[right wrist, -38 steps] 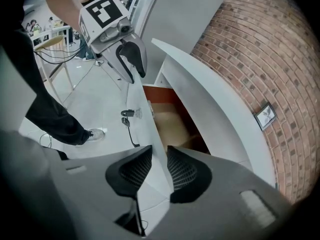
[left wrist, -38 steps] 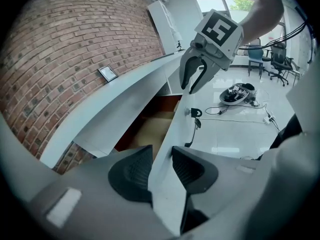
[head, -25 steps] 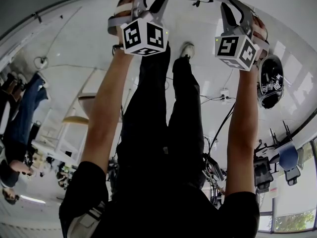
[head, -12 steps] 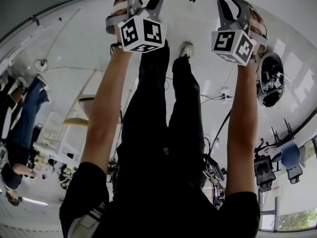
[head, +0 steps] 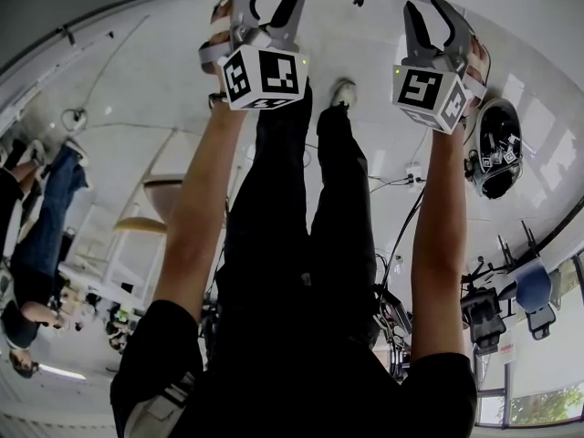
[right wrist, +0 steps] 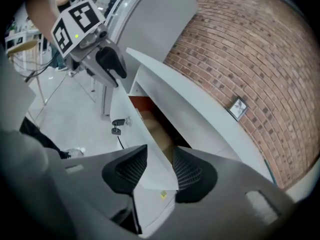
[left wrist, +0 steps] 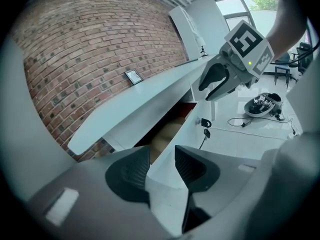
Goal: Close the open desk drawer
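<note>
- Your left claw [left wrist: 161, 158] and right claw [right wrist: 159, 159] both straddle the top edge of the drawer front [left wrist: 186, 134], spaced along it. Both sets of jaws have just been opening and now stand apart, with the panel between the pads but not pinched.
- The drawer [left wrist: 169, 130] juts out from under the white counter [left wrist: 145, 99] by the brick wall [left wrist: 90, 44]. A key [left wrist: 205, 124] hangs in the lock on its face.
- Step in hand, as I read it: the push hasn't begun, and you're releasing the edge to set up for it.
- The next move calls for both claws on the front face, pressing evenly toward the wall so the drawer doesn't skew. Lift the pads off the top edge before it reaches the counter.
- Hard to make out: your head view gives only arms [head: 196, 217], legs [head: 301, 226] and floor [head: 137, 80], with no drawer in it. Something brownish lies inside the drawer, but I can't tell what. The runners are hidden.
</note>
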Demonstrator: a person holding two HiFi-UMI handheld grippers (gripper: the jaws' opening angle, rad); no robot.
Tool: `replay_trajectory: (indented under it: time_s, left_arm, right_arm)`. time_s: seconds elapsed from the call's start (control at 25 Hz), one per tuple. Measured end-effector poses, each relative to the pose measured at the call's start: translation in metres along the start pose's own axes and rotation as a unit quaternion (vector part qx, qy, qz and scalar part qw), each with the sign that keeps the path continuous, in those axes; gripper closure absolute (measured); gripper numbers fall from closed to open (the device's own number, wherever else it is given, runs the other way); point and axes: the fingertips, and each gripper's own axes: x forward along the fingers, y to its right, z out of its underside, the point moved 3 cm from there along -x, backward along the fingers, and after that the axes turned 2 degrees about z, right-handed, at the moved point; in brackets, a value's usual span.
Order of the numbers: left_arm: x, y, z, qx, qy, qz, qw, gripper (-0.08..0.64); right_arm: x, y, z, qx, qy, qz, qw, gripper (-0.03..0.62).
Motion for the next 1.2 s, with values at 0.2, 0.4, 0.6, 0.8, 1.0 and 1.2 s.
replay_trajectory:
  time_s: [0.2,0.4,0.6,0.8,1.0,1.2]
  left_arm:
    - [-0.023,-0.001,-0.012,-0.058,0.028,-0.003,0.9979,0.403]
    - [-0.049,-0.003,-0.031,-0.090,0.082,-0.004,0.9926,0.476]
    - [-0.066,0.010,-0.043,-0.139,0.112,0.012,0.9839,0.545]
    - [-0.075,0.011,-0.051,-0.177,0.140,0.027,0.9739,0.545]
    - [-0.084,0.003,-0.053,-0.224,0.155,0.011,0.9622,0.546]
    - [-0.082,0.002,-0.048,-0.236,0.156,0.016,0.9591,0.545]
  right_arm:
    - [-0.017,0.005,0.000,0.179,0.065,0.013,0.982,0.434]
    - [-0.018,-0.018,0.021,0.401,0.077,-0.021,0.913,0.439]
    - [0.003,-0.043,0.040,0.613,0.096,-0.058,0.782,0.439]
    - [0.032,-0.059,0.049,0.754,0.120,-0.081,0.641,0.439]
    - [0.050,-0.067,0.049,0.790,0.128,-0.095,0.591,0.439]
    - [0.065,-0.074,0.041,0.790,0.127,-0.111,0.589,0.509]
